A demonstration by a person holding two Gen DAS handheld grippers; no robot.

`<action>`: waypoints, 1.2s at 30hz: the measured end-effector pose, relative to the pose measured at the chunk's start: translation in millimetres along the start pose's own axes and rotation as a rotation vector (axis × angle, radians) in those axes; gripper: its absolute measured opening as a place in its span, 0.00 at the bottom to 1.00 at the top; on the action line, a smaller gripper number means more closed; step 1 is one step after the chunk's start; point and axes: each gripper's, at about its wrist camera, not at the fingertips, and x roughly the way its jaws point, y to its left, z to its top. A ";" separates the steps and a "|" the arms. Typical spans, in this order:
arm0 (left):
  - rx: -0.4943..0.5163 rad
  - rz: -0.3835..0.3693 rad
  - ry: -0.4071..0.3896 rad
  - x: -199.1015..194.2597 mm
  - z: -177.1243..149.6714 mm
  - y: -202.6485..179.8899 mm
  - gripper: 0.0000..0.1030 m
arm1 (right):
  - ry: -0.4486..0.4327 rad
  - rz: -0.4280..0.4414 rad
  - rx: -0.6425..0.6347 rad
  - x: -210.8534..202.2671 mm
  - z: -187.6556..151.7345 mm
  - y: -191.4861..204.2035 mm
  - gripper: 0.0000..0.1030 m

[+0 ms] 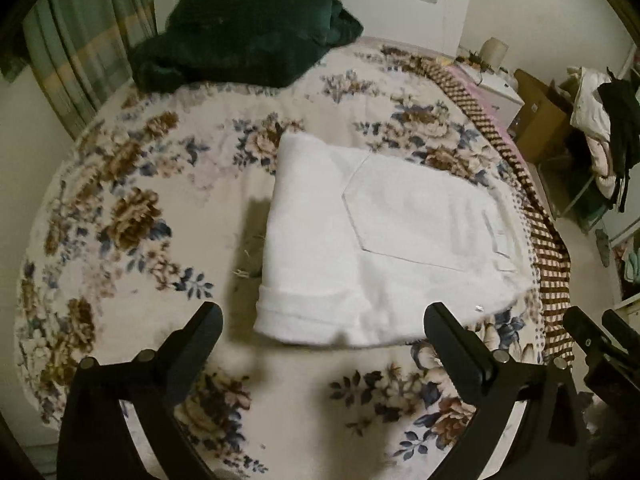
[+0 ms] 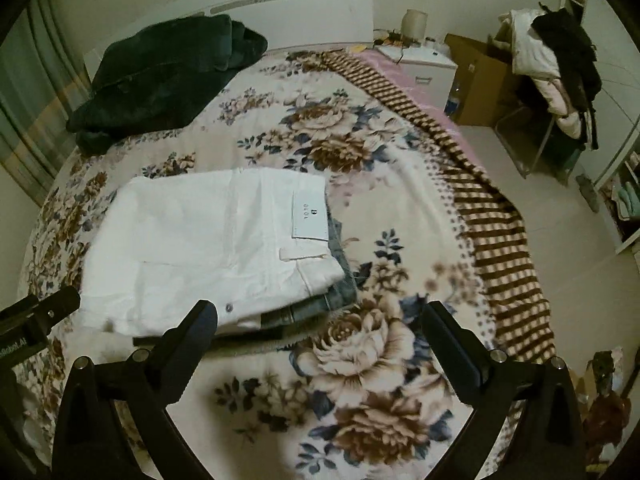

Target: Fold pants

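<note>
The white pants [image 1: 376,240] lie folded into a compact rectangle on the floral bedspread [image 1: 132,216], back pocket facing up. In the right wrist view the white pants [image 2: 208,248] rest on top of folded blue denim [image 2: 340,296], with a label patch showing. My left gripper [image 1: 322,320] is open and empty, hovering just in front of the pants' near edge. My right gripper [image 2: 318,320] is open and empty, near the pants' right front corner. The right gripper also shows in the left wrist view [image 1: 600,340], and the left gripper in the right wrist view [image 2: 36,316].
A dark green blanket [image 1: 240,32] is heaped near the white headboard [image 2: 280,4]. A brown striped blanket edge [image 2: 500,232] runs along the bed's right side. A nightstand [image 2: 424,64], cardboard box [image 2: 480,76] and clothes-laden chair [image 2: 556,56] stand to the right.
</note>
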 end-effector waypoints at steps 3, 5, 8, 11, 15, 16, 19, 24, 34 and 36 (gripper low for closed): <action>0.009 0.026 -0.042 -33.4 -7.6 -7.6 1.00 | -0.037 -0.001 -0.008 -40.9 -5.9 -4.2 1.00; 0.006 0.033 -0.069 -58.7 -13.5 -12.5 1.00 | -0.057 0.003 -0.021 -74.2 -12.3 -5.5 1.00; 0.001 0.049 -0.117 -103.3 -25.9 -19.6 1.00 | -0.094 0.016 -0.041 -119.8 -22.0 -8.4 1.00; -0.005 0.062 -0.164 -145.2 -40.2 -28.8 1.00 | -0.137 0.030 -0.063 -168.2 -33.3 -13.4 1.00; -0.020 0.066 -0.217 -197.3 -62.8 -36.8 1.00 | -0.196 0.057 -0.080 -233.9 -51.3 -25.2 1.00; -0.024 0.066 -0.230 -210.5 -69.7 -39.4 1.00 | -0.214 0.067 -0.084 -254.7 -58.1 -30.1 1.00; -0.032 0.075 -0.275 -250.9 -91.3 -46.3 1.00 | -0.244 0.087 -0.096 -298.0 -73.7 -40.9 1.00; -0.049 0.098 -0.355 -314.7 -126.3 -55.8 1.00 | -0.310 0.117 -0.129 -373.9 -105.5 -59.3 1.00; -0.079 0.089 -0.399 -380.6 -174.1 -64.2 1.00 | -0.391 0.128 -0.156 -487.0 -155.8 -86.1 1.00; -0.076 0.081 -0.393 -386.6 -181.0 -64.6 1.00 | -0.394 0.126 -0.159 -500.3 -164.0 -87.0 1.00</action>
